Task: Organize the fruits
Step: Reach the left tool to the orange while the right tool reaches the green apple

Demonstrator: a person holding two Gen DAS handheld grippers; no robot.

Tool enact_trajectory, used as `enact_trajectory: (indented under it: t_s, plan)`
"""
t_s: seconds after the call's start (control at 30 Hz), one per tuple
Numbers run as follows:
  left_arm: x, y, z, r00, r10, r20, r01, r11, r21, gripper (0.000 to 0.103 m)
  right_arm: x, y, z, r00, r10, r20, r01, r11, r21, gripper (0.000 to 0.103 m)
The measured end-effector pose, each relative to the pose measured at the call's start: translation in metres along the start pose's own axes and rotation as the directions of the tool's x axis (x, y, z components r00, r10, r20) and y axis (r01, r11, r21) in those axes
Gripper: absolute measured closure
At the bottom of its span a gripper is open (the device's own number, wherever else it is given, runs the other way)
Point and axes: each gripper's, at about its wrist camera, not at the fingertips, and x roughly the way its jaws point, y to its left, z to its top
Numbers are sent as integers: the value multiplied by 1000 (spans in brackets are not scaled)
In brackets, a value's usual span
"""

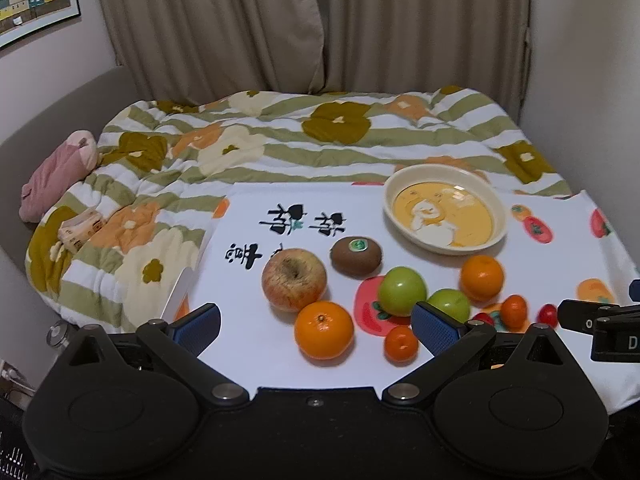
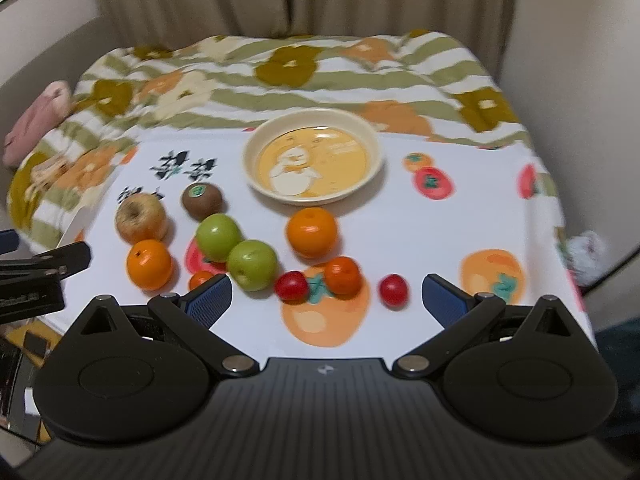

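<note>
Fruits lie on a white cloth with fruit prints. A cream bowl with a yellow cartoon stands behind them, empty. There is a red-yellow apple, a kiwi, two green apples, oranges, small tangerines and two cherry tomatoes. My left gripper is open above the near orange. My right gripper is open, over the tomatoes and a tangerine.
A flowered quilt covers the bed behind the cloth. A pink soft toy lies at its left edge. Curtains and walls close the back. The right gripper's body shows at the right edge of the left wrist view.
</note>
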Motion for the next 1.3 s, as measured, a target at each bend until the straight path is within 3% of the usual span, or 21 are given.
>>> enact_trajectory:
  t_s: [0.1,0.4,0.63,0.97,1.1,1.17,1.3]
  plan:
    - [14,-1,-7,1000,17,6,-17,1000,12,0,18,3,-2,999,49,7,-49,999,-20,0]
    - [73,0,-26,1000,-24,7,24,998,66,4,79,23,-11,996,62,68,-57,995,-80,0]
    - [107,3,-41,998,-54,-14,55,994,92,7,116,31,-22,992,104,76,-101,994,-41,0]
    - [130,5,-47,994,-100,-35,104,987,119,13,133,44,-29,991,98,87,-95,995,-37,0]
    - [136,7,-46,993,-112,-46,117,986,117,17,140,50,-29,992,97,79,-94,995,-44,6]
    - [139,7,-45,991,-124,-52,129,985,112,24,142,53,-29,992,94,80,-89,995,-54,8]
    - [142,8,-46,989,-135,-60,141,984,109,25,145,60,-29,993,83,86,-76,994,-83,13]
